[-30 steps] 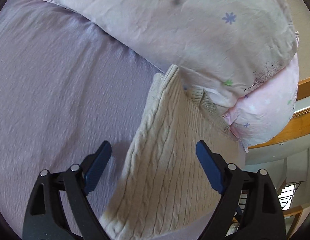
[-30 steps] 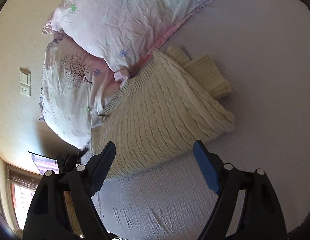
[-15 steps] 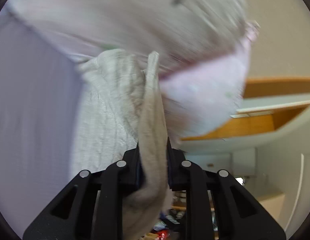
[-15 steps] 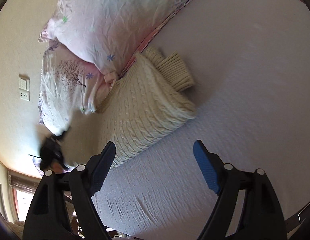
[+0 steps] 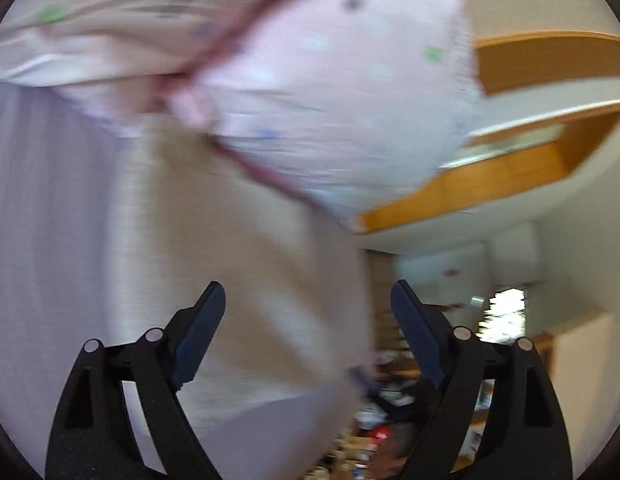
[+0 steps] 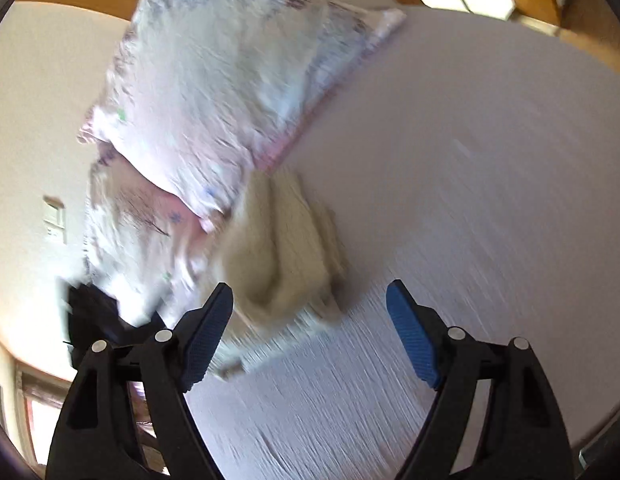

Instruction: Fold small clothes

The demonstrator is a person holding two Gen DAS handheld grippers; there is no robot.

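A cream cable-knit sweater [image 6: 282,248] lies bunched and folded over itself on the lilac bed sheet [image 6: 470,168], against the pillows. In the left wrist view the sweater [image 5: 238,248] is a blurred beige mass right in front of my left gripper [image 5: 308,304], which is open and holds nothing. My right gripper [image 6: 310,308] is open and empty, just in front of the sweater's near edge. The left gripper shows as a dark blur at the left of the right wrist view [image 6: 98,312].
Two pink floral pillows [image 6: 230,80] are stacked at the head of the bed; they also show in the left wrist view [image 5: 330,100]. A wooden ledge [image 5: 510,168] and a cluttered room lie beyond the bed edge. Both views are motion-blurred.
My left gripper closed on the sweater's edge, lifted it over, and has now opened and let go. The sweater is more bunched. My right gripper has pulled back and stayed open.
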